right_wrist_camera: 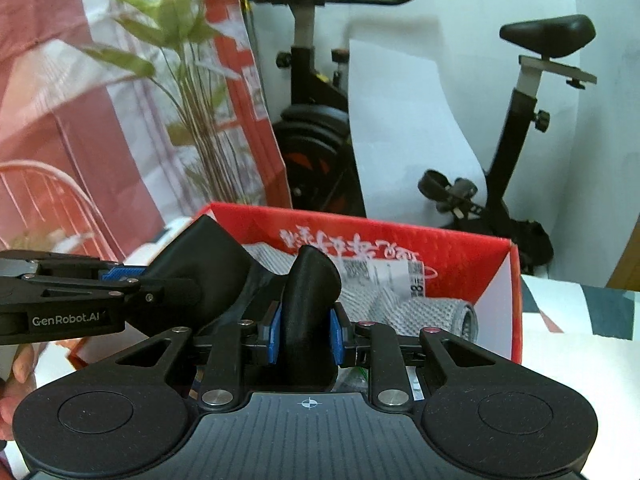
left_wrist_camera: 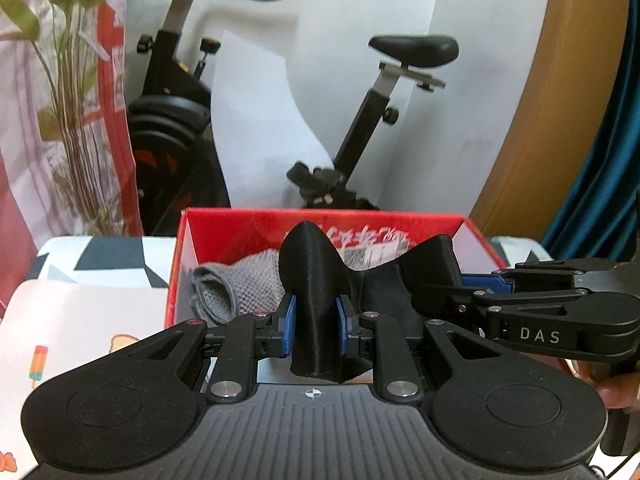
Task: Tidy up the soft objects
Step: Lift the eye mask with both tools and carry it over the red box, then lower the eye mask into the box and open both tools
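Note:
A black cloth point(left_wrist_camera: 310, 264) hangs stretched between both grippers above an open red box point(left_wrist_camera: 320, 216). My left gripper point(left_wrist_camera: 316, 322) is shut on one fold of it, with the blue pads point(left_wrist_camera: 289, 324) pressing each side. From the right, my right gripper point(left_wrist_camera: 486, 285) grips the cloth's other end. In the right wrist view, the right gripper point(right_wrist_camera: 306, 334) is shut on a rolled fold of the black cloth point(right_wrist_camera: 208, 264), and the left gripper point(right_wrist_camera: 120, 274) holds the far end. A grey knit cloth point(left_wrist_camera: 236, 284) point(right_wrist_camera: 420, 308) lies inside the red box point(right_wrist_camera: 516, 300).
The box stands on a table cover point(left_wrist_camera: 100, 264) patterned in white, grey and dark shapes. Behind it are a black exercise bike point(left_wrist_camera: 380, 128), a green plant point(left_wrist_camera: 76, 120) and red-and-white fabric on the left. A wooden panel point(left_wrist_camera: 540, 140) and a teal curtain are on the right.

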The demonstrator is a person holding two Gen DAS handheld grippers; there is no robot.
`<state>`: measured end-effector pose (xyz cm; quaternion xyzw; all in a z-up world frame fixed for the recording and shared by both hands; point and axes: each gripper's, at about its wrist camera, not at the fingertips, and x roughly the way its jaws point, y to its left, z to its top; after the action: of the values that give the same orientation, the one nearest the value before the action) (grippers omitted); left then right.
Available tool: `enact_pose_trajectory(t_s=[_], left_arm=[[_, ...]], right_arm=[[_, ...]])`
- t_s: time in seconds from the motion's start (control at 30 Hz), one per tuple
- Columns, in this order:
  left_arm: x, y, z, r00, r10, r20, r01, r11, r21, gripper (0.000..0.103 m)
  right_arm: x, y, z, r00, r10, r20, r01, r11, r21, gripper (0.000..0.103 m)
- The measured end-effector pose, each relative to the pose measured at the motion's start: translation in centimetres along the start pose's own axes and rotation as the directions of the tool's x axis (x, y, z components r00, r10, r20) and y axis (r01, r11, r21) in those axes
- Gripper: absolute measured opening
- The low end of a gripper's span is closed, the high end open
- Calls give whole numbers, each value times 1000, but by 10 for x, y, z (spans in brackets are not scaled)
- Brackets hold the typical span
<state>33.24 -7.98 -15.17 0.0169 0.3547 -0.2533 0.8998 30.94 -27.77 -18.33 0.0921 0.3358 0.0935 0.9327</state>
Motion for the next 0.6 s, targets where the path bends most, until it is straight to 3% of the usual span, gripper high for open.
enact_pose_trajectory(t_s=[0.6], left_arm=[[46, 4, -10, 983, 21, -182, -13, 999, 43, 23]], right_arm=[[47, -4, -4, 973, -78, -215, 69, 996, -51, 24]])
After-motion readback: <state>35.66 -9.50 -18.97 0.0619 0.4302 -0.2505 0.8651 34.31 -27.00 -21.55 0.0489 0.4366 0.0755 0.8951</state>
